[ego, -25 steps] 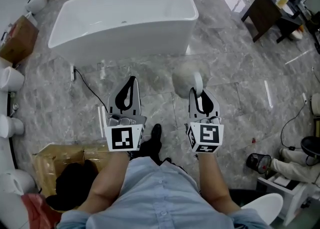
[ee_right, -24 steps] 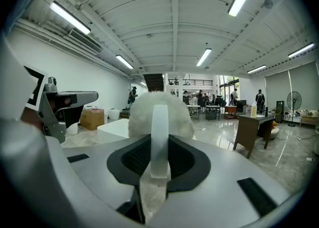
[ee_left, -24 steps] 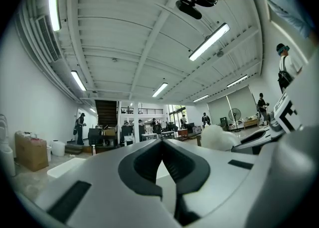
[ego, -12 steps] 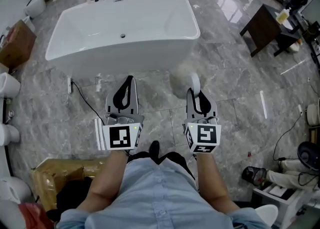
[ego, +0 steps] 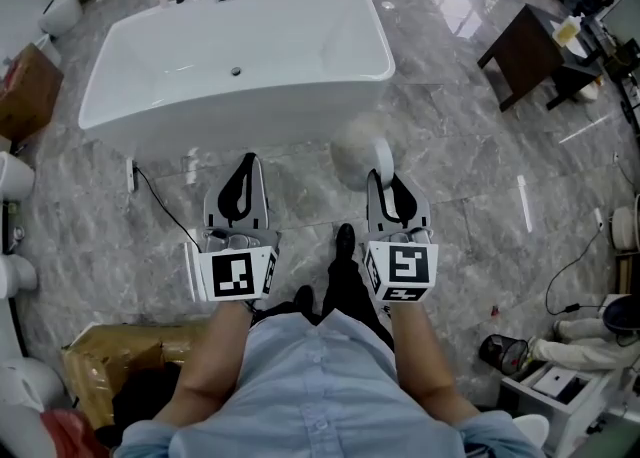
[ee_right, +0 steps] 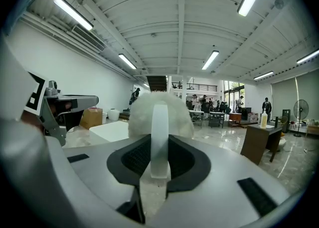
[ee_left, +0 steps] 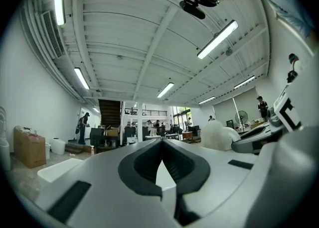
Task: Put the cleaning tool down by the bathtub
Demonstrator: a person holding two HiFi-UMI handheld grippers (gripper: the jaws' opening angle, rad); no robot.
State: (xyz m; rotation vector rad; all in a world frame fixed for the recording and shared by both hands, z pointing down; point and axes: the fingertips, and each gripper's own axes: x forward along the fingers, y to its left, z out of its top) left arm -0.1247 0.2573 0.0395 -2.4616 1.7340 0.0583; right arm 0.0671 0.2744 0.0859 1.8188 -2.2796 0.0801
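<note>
Head view: white bathtub across the far side of the grey marble floor. Person stands near, a gripper in each hand, both pointing away toward the tub.

Right gripper: pads pressed on the white handle of the cleaning tool. The tool is held out over the floor, short of the tub's near wall, not set down.

Right gripper view adds what the head view lacks: the handle is a flat white strip standing edge-on between the jaws, with the fluffy head round and full beyond it.

Left gripper: the left gripper view shows the jaws met at the tips with nothing between them. The tool's fluffy head also shows at that view's right edge.

Tool's long axis runs near to far, in line with the right gripper. Fluffy head is at the far end, toward the tub and leaning a little left.

Tub basin: only the drain shows inside. Cardboard box sits near left; its contents cannot be made out.
</note>
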